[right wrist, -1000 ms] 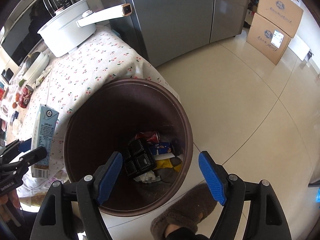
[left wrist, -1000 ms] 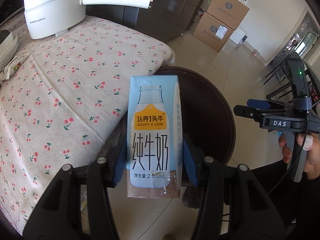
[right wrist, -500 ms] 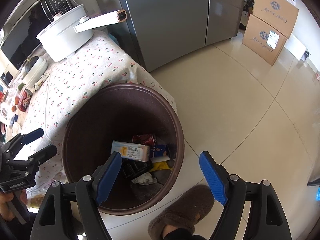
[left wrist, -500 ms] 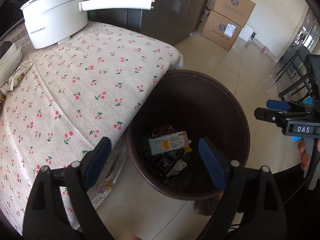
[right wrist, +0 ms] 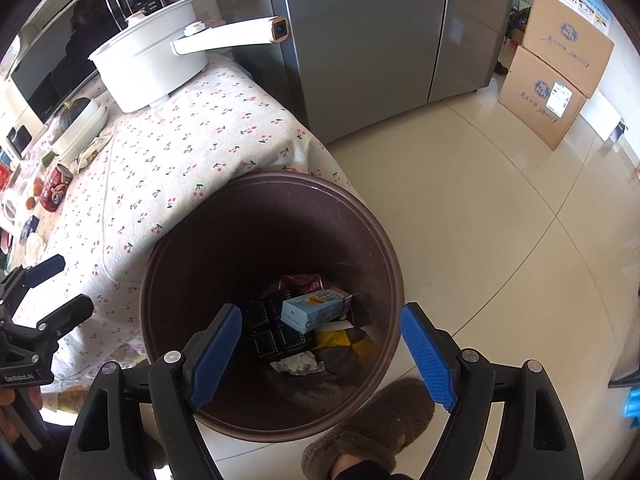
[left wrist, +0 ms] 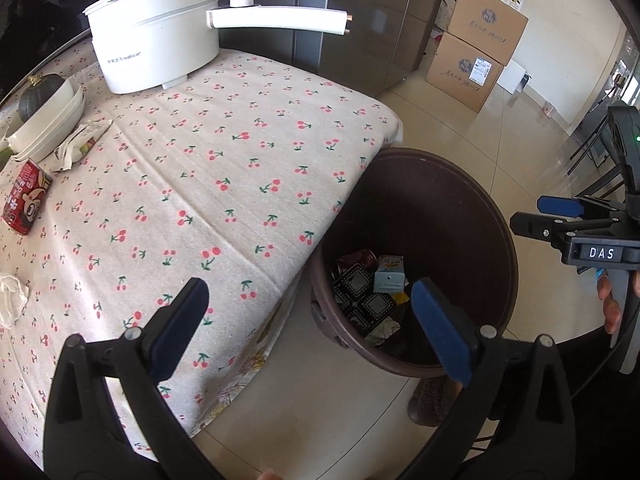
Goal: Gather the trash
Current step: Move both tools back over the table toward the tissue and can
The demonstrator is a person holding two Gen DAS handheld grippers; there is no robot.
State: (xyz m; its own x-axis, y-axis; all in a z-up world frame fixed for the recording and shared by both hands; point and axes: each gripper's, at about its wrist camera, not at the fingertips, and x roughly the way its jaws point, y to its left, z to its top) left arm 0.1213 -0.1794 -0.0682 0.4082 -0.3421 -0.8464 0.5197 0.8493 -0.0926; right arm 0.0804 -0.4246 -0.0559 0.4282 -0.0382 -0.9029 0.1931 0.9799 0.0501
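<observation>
The pale blue milk carton lies on its side on the rubbish inside the dark brown bin, beside a black tray and a red can. In the left wrist view the carton shows deep in the bin. My left gripper hangs over the table edge and the bin's rim. Its jaws are opening, with nothing between them. My right gripper stands open and empty above the bin's mouth. On the cherry-print tablecloth lie a red can, a wrapper and a crumpled tissue.
A white electric pot with a long handle and stacked white bowls stand at the table's far side. A slippered foot rests against the bin. Cardboard boxes and a grey fridge line the tiled floor behind.
My left gripper opened and let go of the milk carton, which fell into the bin and settled on the rubbish. The left view swung toward the table. The right gripper hardly moved.
</observation>
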